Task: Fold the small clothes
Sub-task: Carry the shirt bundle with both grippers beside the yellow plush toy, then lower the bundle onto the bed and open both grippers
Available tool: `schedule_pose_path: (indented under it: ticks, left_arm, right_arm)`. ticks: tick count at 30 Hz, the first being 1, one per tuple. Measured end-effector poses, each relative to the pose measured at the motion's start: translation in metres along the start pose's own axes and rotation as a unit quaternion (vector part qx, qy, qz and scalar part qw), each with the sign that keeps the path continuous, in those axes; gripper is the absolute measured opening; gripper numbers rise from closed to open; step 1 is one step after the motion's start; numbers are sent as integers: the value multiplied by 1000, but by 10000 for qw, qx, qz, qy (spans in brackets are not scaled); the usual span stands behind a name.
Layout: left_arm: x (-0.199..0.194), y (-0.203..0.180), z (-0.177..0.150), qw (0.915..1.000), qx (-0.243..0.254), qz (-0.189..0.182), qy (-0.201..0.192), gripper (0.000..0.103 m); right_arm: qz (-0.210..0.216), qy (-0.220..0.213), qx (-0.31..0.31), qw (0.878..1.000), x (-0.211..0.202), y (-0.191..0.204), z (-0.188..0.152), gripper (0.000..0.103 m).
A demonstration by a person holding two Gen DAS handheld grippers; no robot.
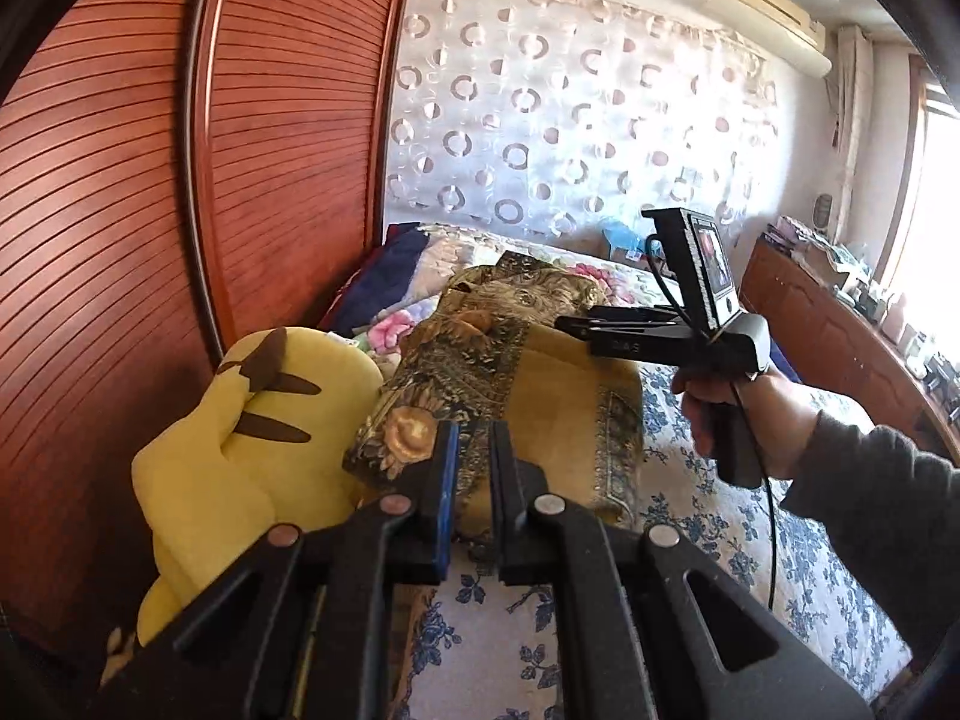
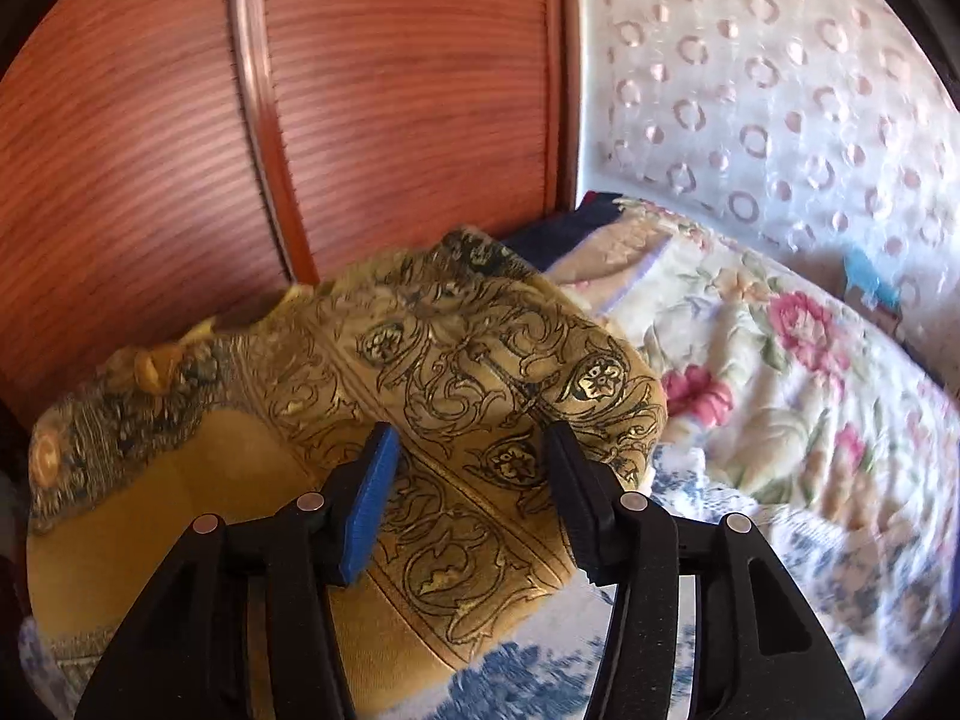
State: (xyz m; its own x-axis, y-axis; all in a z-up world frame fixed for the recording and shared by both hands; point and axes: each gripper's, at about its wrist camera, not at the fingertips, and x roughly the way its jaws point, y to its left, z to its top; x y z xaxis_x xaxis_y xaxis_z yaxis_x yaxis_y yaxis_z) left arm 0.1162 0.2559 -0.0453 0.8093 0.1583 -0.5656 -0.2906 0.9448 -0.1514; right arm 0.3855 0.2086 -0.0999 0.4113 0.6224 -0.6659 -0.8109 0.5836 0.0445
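A yellow cloth with dark ornate print (image 1: 570, 414) lies bunched on the bed; the right wrist view shows it close up (image 2: 480, 360). My left gripper (image 1: 474, 456) is at its near edge, jaws almost together, and a patterned band of the cloth runs into the narrow gap. My right gripper (image 2: 471, 462) is open just above the cloth, its pads apart and gripping nothing. In the left wrist view a hand (image 1: 756, 414) holds the right gripper (image 1: 570, 324) over the cloth's far right side, pointing left.
A yellow plush toy (image 1: 240, 450) lies left of the cloth against a red-brown slatted wardrobe door (image 1: 150, 180). A flowered quilt (image 2: 780, 360) is piled behind. The blue-flowered bed sheet (image 1: 750, 540) spreads right, toward a wooden dresser (image 1: 840, 330).
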Motion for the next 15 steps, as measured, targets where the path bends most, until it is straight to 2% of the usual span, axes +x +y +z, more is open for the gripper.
schedule_pose_path:
  ticks: [3, 7, 15]
  left_arm:
    - [-6, -11, 2, 9997, 209, 43, -85, 6]
    - [-17, -30, 1, 9991, 407, -36, -132, 6]
    - [-40, -77, -8, 9964, 766, -316, -194, 7]
  right_arm:
    - [-111, -51, 131, 9998, -12, 2, 1, 52]
    - [-173, -228, 113, 9995, -53, 11, -5, 52]
    - [-563, -718, 253, 9955, -173, 27, -58, 52]
